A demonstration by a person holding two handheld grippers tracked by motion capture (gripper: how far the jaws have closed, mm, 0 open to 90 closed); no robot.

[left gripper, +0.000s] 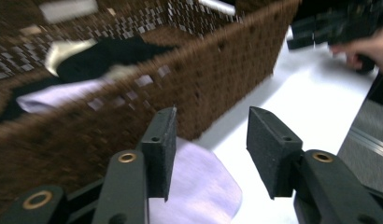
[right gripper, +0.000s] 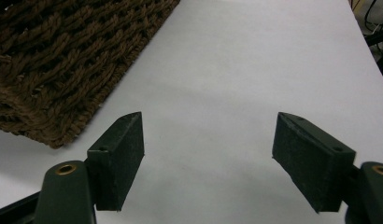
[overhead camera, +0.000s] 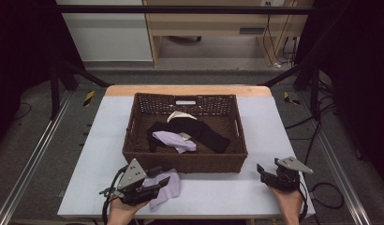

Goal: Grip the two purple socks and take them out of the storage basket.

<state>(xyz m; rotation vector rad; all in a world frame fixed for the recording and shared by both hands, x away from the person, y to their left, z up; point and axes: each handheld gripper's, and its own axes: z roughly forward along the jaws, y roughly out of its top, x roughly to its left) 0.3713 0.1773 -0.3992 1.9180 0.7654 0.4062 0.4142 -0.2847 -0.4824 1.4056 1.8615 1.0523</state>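
Observation:
A lilac sock (overhead camera: 167,187) lies flat on the white table just in front of the brown wicker basket (overhead camera: 185,161). My left gripper (overhead camera: 163,180) hovers over it, jaws open; in the left gripper view (left gripper: 210,140) the sock (left gripper: 199,186) sits under the left jaw and the pads do not press it. Inside the basket lie a black sock (overhead camera: 204,131), another lilac sock (overhead camera: 173,139) and a cream piece (overhead camera: 180,115). My right gripper (overhead camera: 264,171) rests near the basket's front right corner, open, with bare table between its jaws (right gripper: 208,149).
The basket's front wall (left gripper: 203,79) stands close ahead of the left jaws, and its corner (right gripper: 63,60) is to the left of the right jaws. White table (overhead camera: 218,192) stretches between the two hands. The front table edge is near both wrists.

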